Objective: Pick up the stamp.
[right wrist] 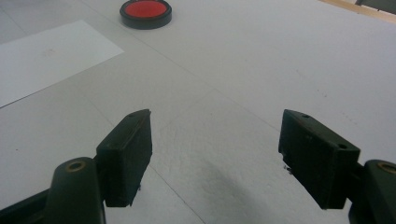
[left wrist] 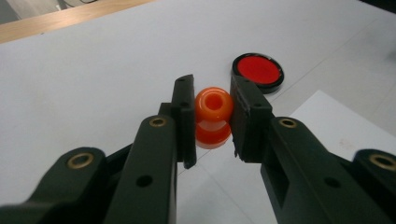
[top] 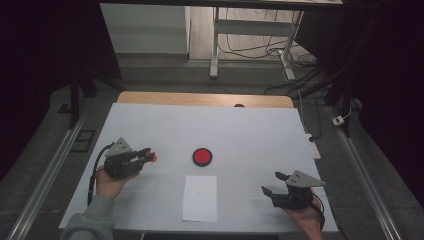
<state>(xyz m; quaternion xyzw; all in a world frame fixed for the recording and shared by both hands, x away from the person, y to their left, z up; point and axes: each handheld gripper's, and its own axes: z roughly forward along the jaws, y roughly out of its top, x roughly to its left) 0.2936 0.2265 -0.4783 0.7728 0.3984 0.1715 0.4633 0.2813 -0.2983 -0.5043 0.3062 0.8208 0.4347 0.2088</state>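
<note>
My left gripper [left wrist: 212,119] is shut on a small orange spool-shaped piece [left wrist: 213,116] with a hole in its top, pinched between the two black pads. In the high view that gripper [top: 150,156] hovers over the left part of the white table cover, the orange piece [top: 154,158] at its tip, pointing toward a round red disc in a black rim [top: 202,156]. The disc [left wrist: 258,68] lies just beyond the jaws to the right. My right gripper [top: 274,183] rests low at the front right, open and empty [right wrist: 217,154], with the red disc [right wrist: 145,11] far ahead to its left.
A white sheet of paper [top: 200,197] lies in front of the disc, near the table's front edge. The white cover [top: 250,130] spans the table, with a wooden edge [top: 200,98] at the back. Desk legs and cables [top: 280,50] stand on the floor beyond.
</note>
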